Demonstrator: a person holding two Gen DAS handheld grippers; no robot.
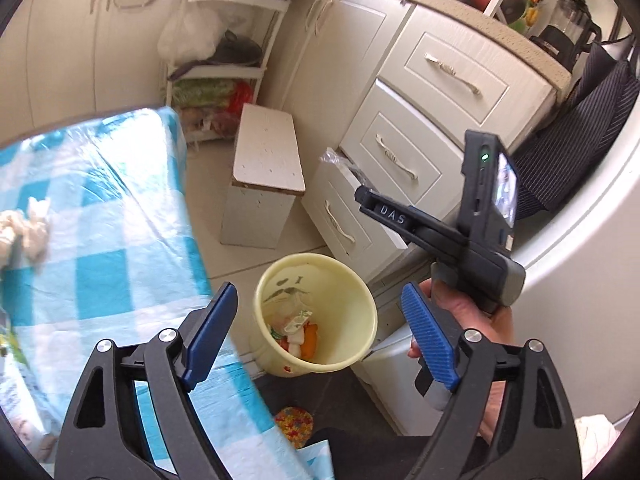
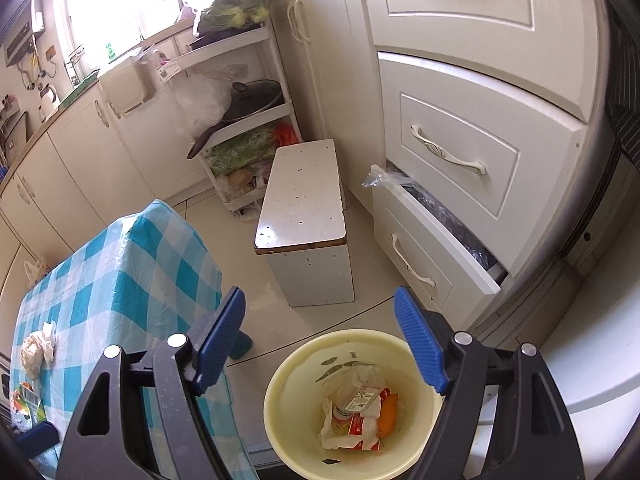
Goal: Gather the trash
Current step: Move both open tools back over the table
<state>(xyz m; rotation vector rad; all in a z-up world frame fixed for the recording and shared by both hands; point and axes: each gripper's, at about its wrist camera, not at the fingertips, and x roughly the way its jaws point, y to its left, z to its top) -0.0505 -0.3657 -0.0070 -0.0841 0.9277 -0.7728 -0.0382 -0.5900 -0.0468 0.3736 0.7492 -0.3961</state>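
Note:
A pale yellow bin (image 1: pixel 362 304) stands on the floor beside the table; it also shows in the right wrist view (image 2: pixel 292 364). It holds trash (image 2: pixel 360 412): a clear plastic bottle, wrappers and something orange. My left gripper (image 1: pixel 320 332) is open and empty above the table edge and the bin. My right gripper (image 2: pixel 320 340) is open and empty, just above the bin. The right gripper's body (image 1: pixel 472 232) shows in the left wrist view, held in a hand. Crumpled white paper (image 2: pixel 38 346) and a colourful packet (image 2: pixel 24 404) lie on the checked tablecloth (image 2: pixel 132 276).
A white wooden stool (image 2: pixel 304 216) stands on the floor beyond the bin. White drawers (image 2: pixel 456 152) are on the right, the lowest (image 2: pixel 432 240) pulled open with a plastic bag inside. A shelf rack (image 2: pixel 248 120) with a pan and vegetables stands at the back.

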